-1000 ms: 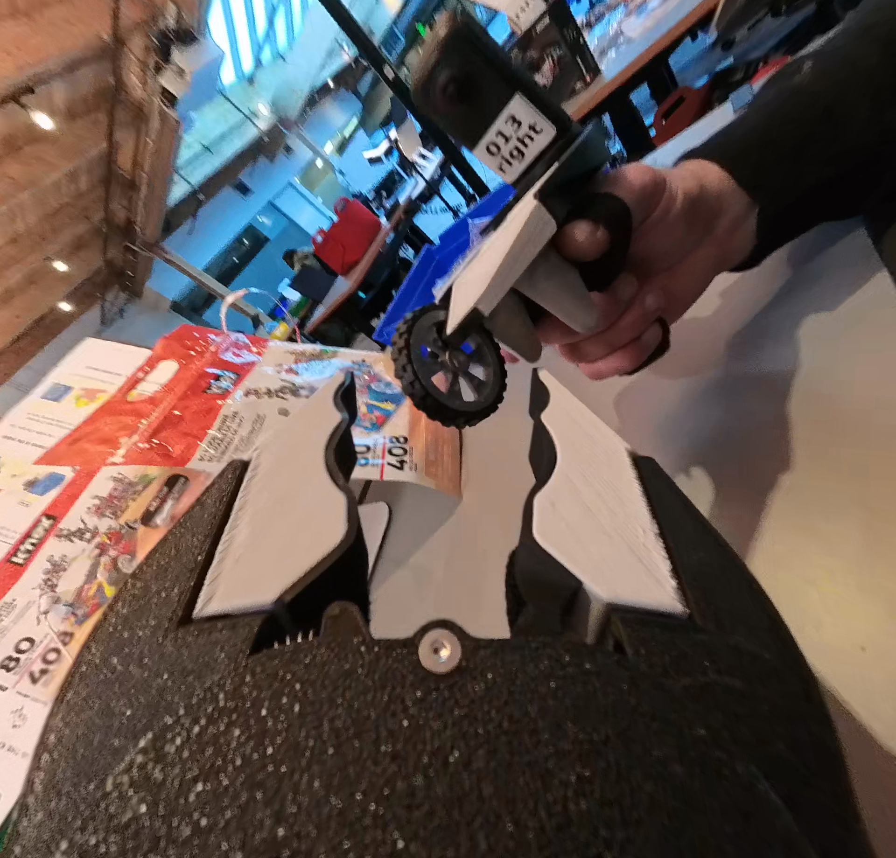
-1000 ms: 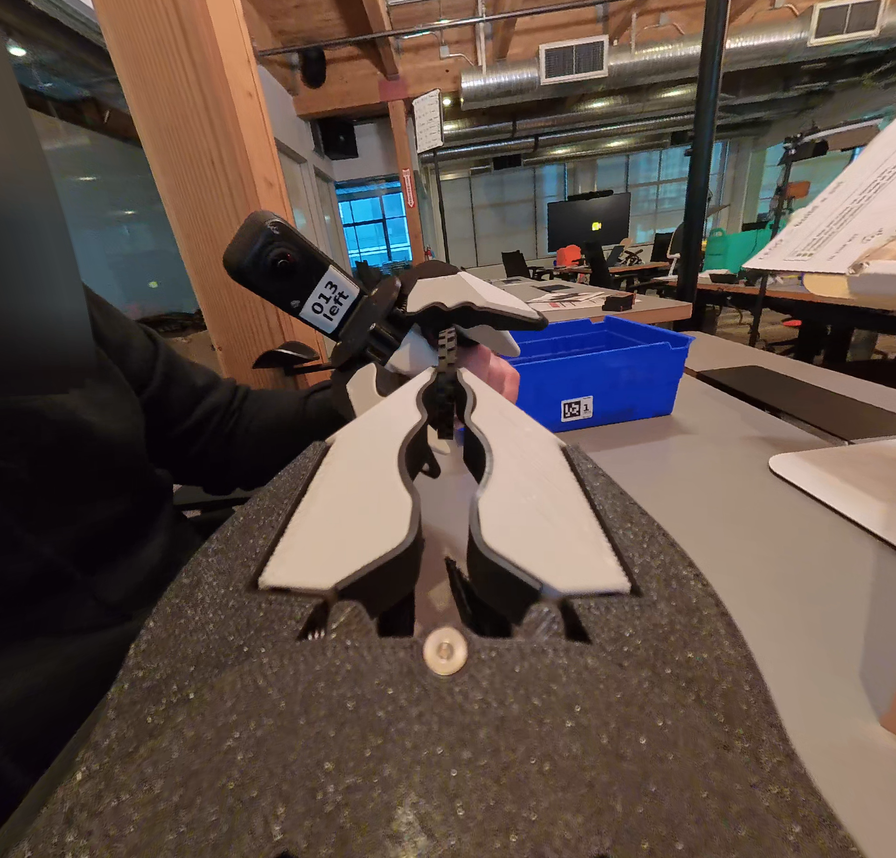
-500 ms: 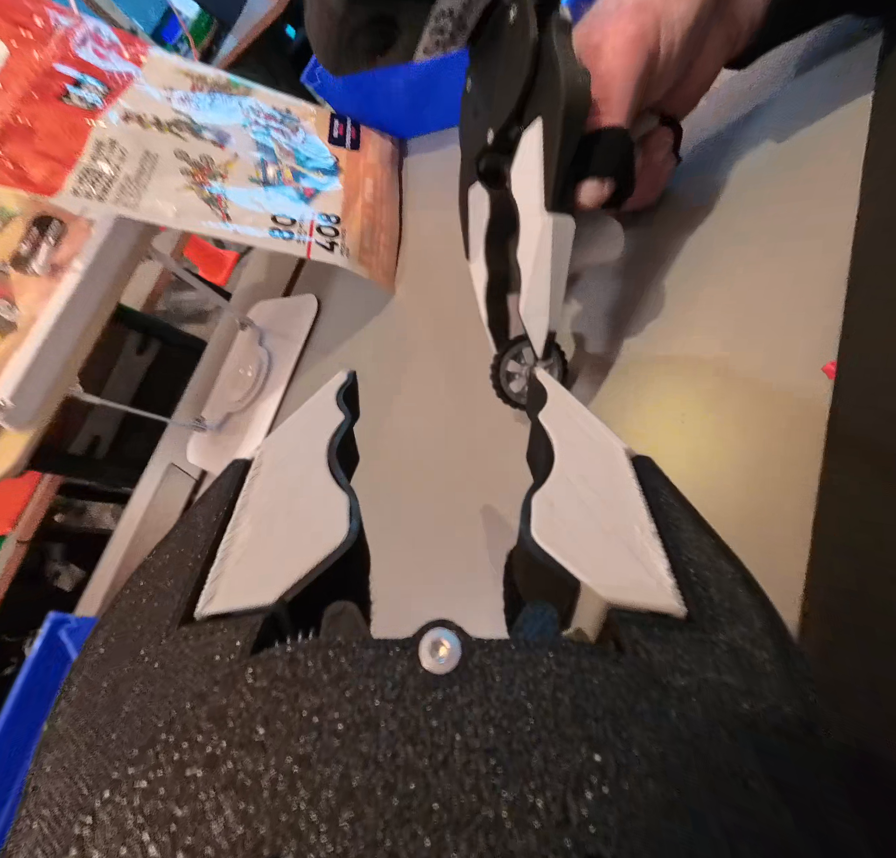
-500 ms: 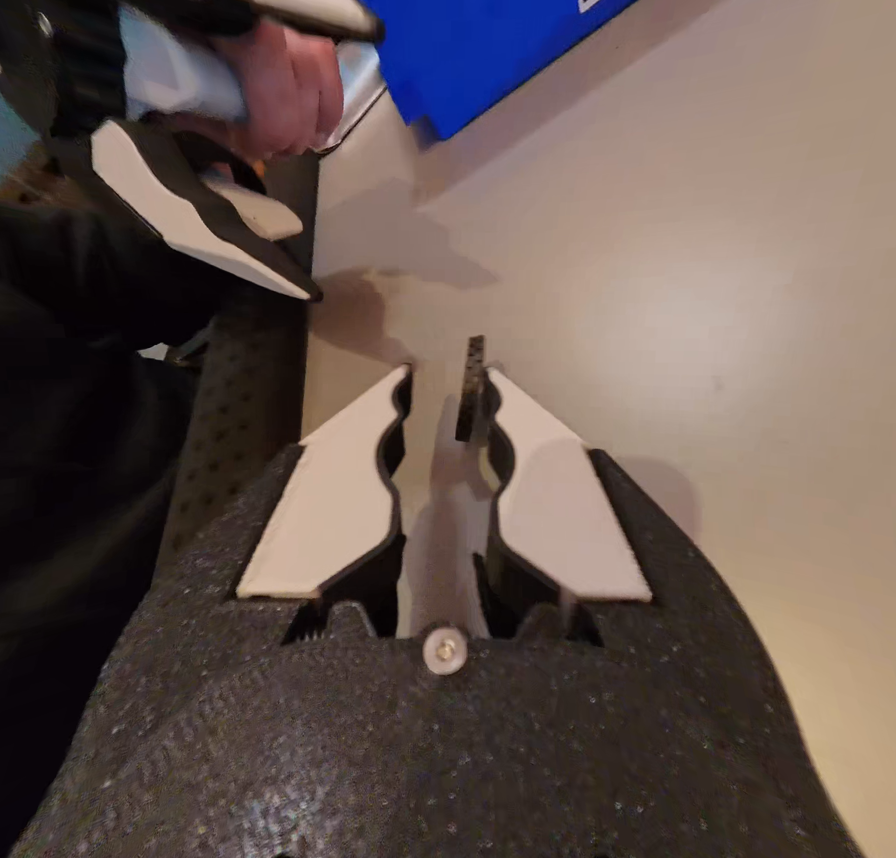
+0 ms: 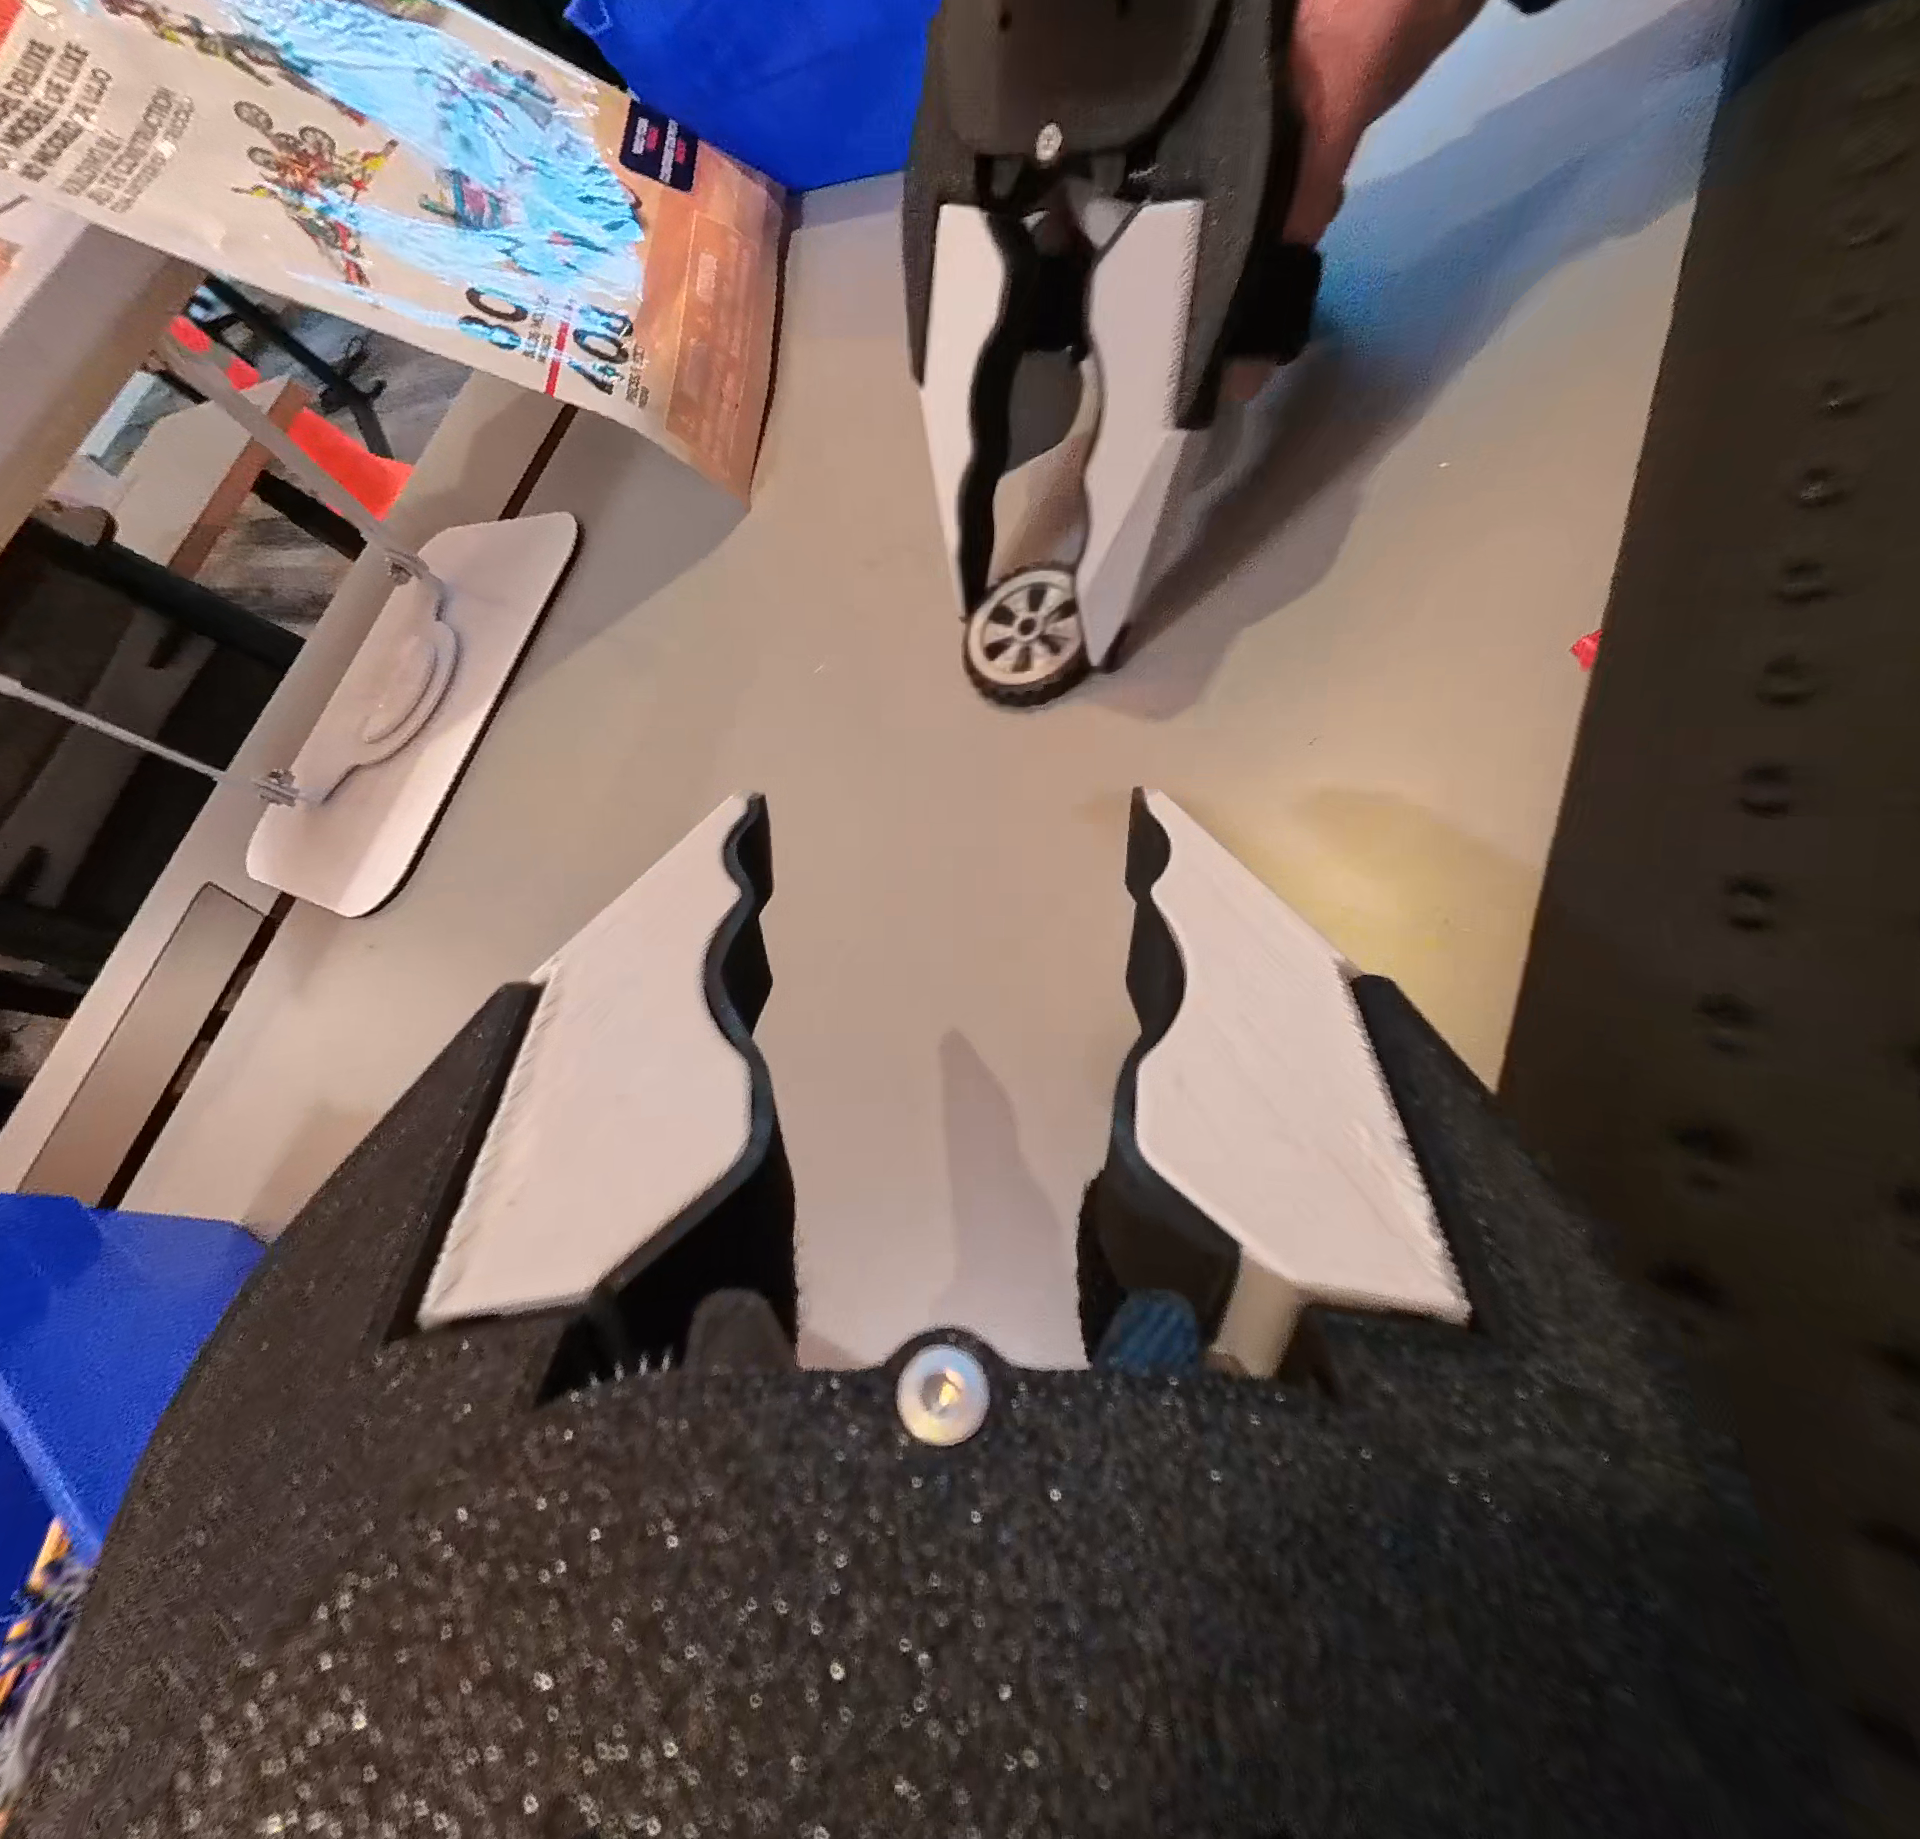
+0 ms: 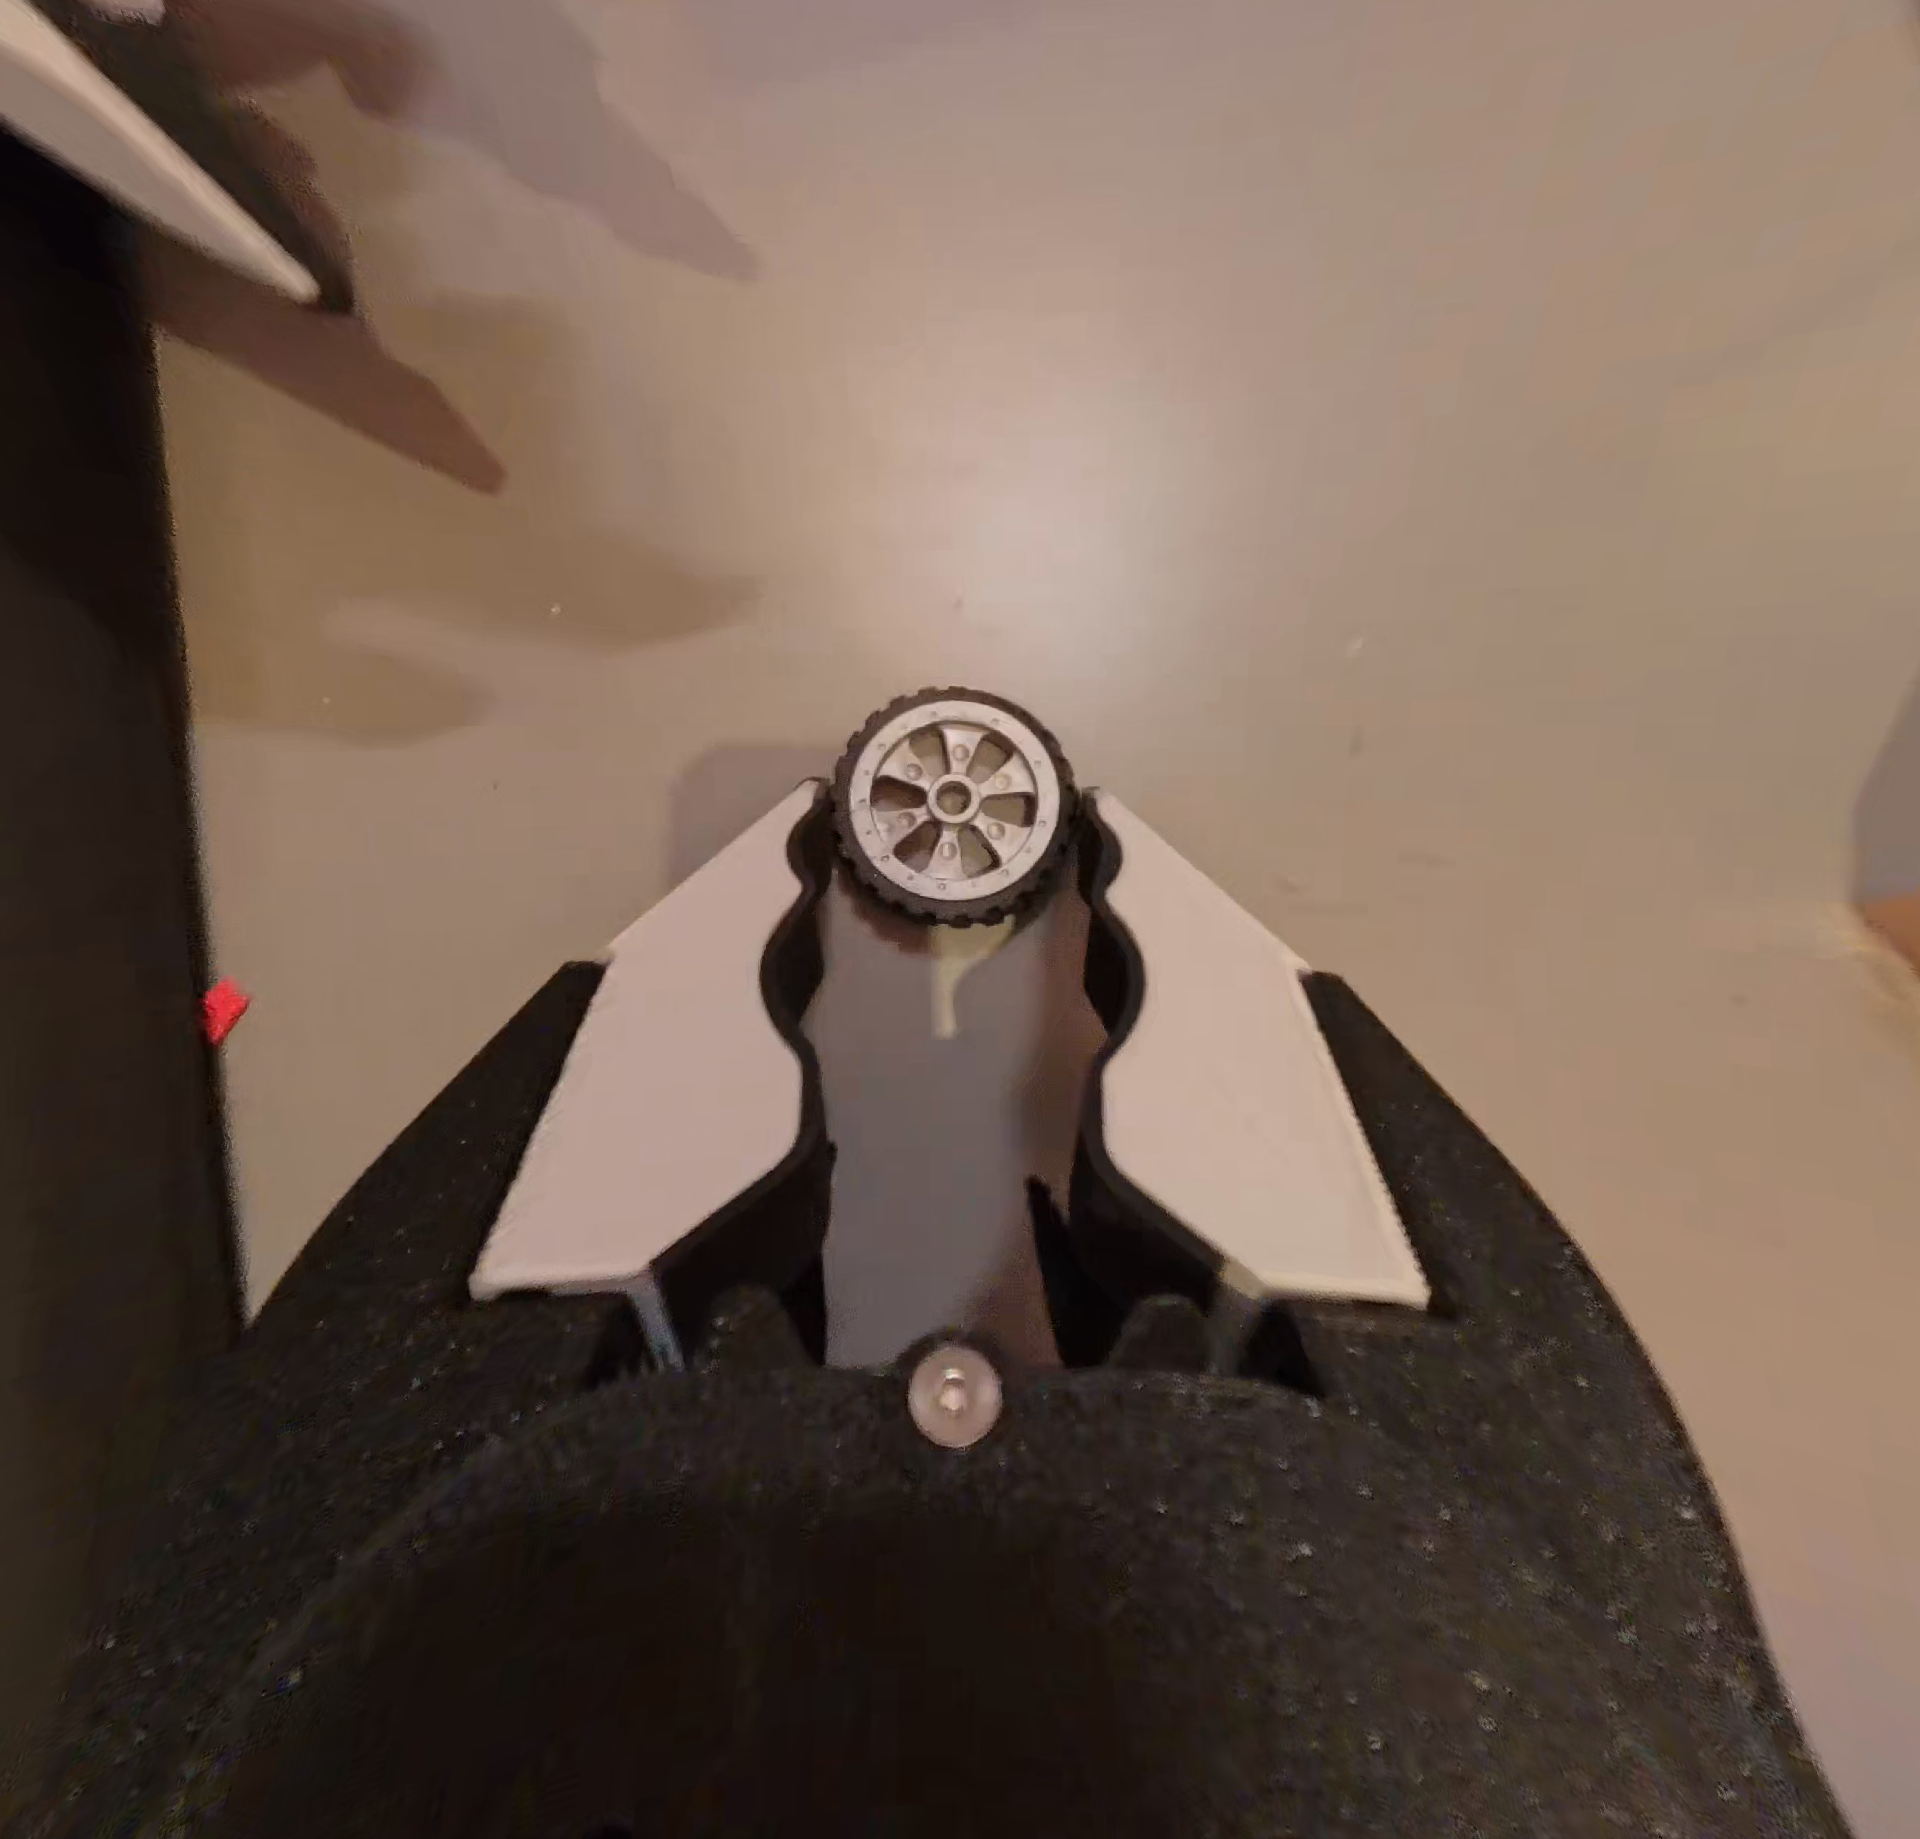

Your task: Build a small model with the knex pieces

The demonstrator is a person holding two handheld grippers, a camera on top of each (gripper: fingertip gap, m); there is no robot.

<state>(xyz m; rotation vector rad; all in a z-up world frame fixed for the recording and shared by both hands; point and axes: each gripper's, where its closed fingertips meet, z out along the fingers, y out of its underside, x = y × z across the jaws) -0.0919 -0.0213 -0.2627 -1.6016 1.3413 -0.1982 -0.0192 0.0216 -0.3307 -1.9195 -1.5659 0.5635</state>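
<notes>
A small toy wheel [image 6: 951, 821], black tyre with a grey spoked hub, lies flat, hub up, on the beige table [image 6: 1351, 387]. My right gripper [image 6: 951, 797] points down at it with its jaws open; the wheel lies between the two fingertips, close to both. In the left wrist view the right gripper [image 5: 1039, 615] comes down from the top with the wheel [image 5: 1027, 638] at its tips, a hand behind it. My left gripper [image 5: 948, 802] is open and empty, a short way in front of the wheel. One of its fingers [image 6: 156, 168] shows at the right wrist view's top left.
A printed cardboard sheet [image 5: 416, 179] hangs on a wire stand with a white base plate [image 5: 416, 709] at the left. Blue bins stand at the back [image 5: 769, 44] and lower left [image 5: 83, 1322]. A dark panel [image 5: 1766, 854] runs along the right, with a small red bit [image 5: 1588, 646] beside it. The small red bit [image 5: 1588, 646] is about 11 centimetres from both grippers' fingertips. Look for it in the right wrist view [image 6: 237, 992] too.
My right gripper held the wheel upright, tipped down to the table and opened; the wheel now lies flat between its tips. My left gripper drew back and stayed open.
</notes>
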